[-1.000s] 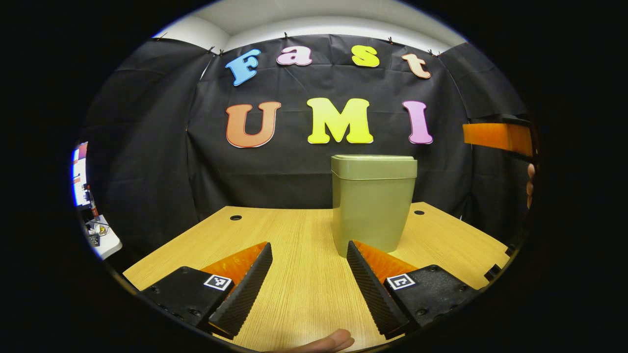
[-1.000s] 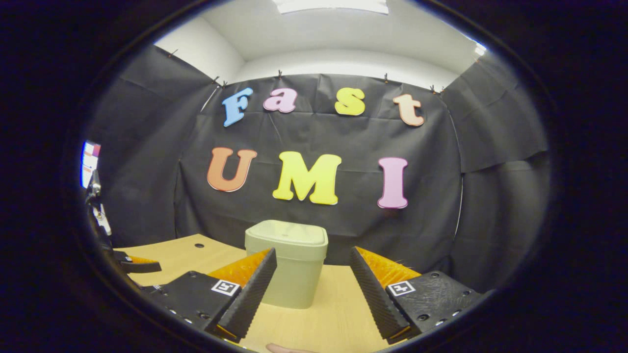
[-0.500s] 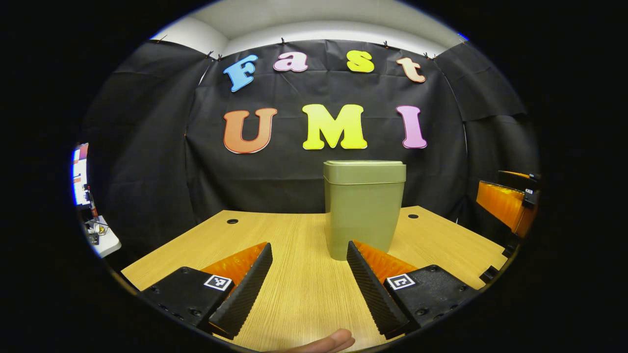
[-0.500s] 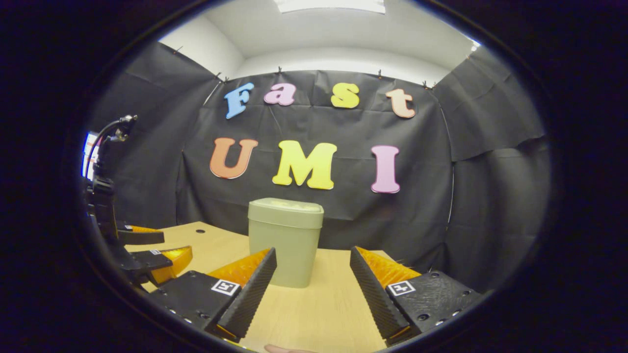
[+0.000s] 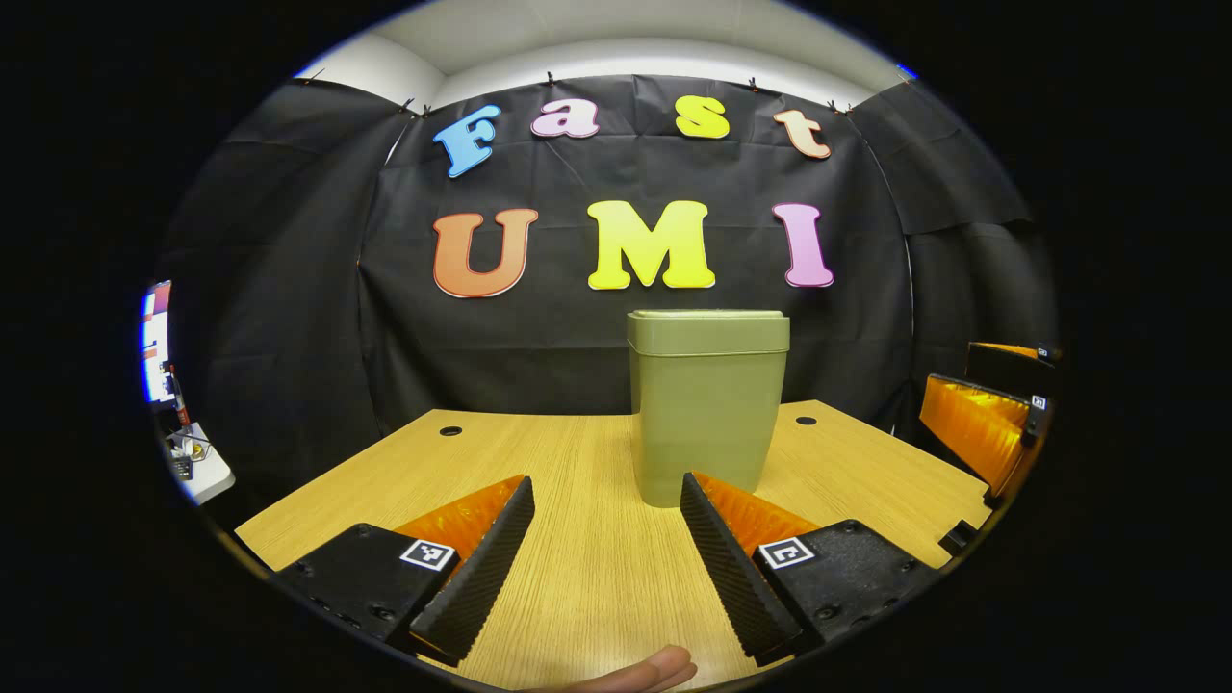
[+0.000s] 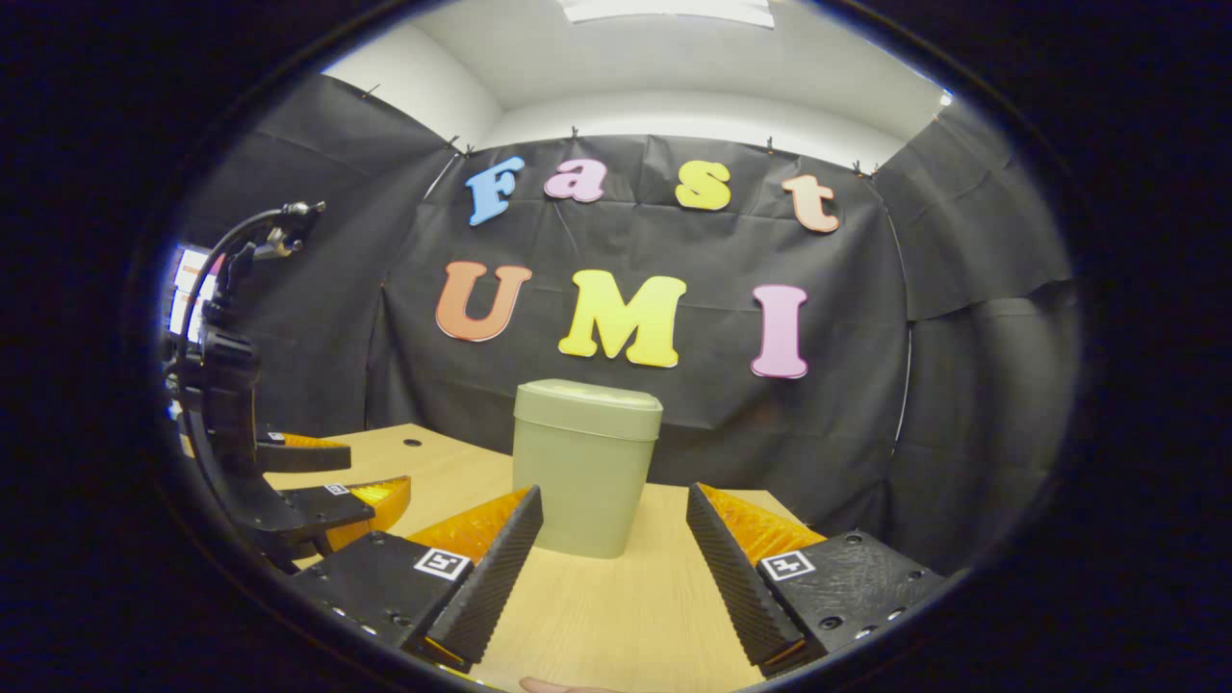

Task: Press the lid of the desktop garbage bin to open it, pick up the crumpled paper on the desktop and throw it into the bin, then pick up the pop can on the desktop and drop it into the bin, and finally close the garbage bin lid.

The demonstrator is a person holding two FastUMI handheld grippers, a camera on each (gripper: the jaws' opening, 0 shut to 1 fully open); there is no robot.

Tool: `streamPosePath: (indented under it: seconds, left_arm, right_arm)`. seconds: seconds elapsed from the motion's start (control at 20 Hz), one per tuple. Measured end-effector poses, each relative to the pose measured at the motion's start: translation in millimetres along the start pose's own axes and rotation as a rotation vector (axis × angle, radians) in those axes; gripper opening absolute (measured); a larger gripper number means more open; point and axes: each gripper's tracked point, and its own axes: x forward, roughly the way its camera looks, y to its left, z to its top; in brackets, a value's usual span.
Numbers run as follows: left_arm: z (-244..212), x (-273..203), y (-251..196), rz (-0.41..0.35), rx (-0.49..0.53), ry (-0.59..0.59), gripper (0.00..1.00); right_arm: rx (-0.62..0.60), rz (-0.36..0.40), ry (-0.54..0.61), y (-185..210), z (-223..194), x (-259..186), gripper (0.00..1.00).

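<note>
- At centre frame in the left gripper view we see the garbage bin [image 5: 707, 404] upright on the wooden desk [image 5: 577, 568], lid [image 5: 708, 330] apparently closed.
- Our left gripper [image 5: 606, 505] is spread, holding nothing.
- Our right gripper [image 6: 614, 515] gapes too, bin beyond.

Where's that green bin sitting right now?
The green bin stands upright, lid shut, on the wooden table near the black cloth wall, ahead of both open hand-held grippers.

The place looked like a recording booth in a lab or office: black cloth [image 5: 289, 289] hung clipped as walls around a wooden desk [image 5: 577, 558] with cable holes, white ceiling [image 6: 674, 58] above, perhaps a lit monitor [image 5: 154, 337] outside.
</note>
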Motion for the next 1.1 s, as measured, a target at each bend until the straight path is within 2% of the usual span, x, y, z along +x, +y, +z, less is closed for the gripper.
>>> streamPosePath:
  seconds: [0.15, 0.2, 0.45, 1.1]
  left_arm:
    - [-0.8, 0.7, 1.8, 0.005, -0.004, 0.001, 0.98]
    - [-0.1, 0.6, 2.1, 0.008, -0.002, 0.001, 0.98]
    - [5.1, -2.2, 1.2, 0.006, 0.006, -0.013, 0.98]
    - [4.0, -1.4, 2.9, 0.014, 0.012, -0.009, 0.98]
  right_arm:
    - [-0.02, 0.023, -0.011, 8.7, -1.9, -2.1, 0.92]
    - [-0.02, 0.025, -0.011, 10.1, -2.1, -3.1, 0.95]
    - [-0.014, 0.034, 0.004, 15.5, -5.8, -4.2, 0.95]
    - [-0.013, 0.022, 0.048, 14.3, -24.7, -0.8, 0.95]
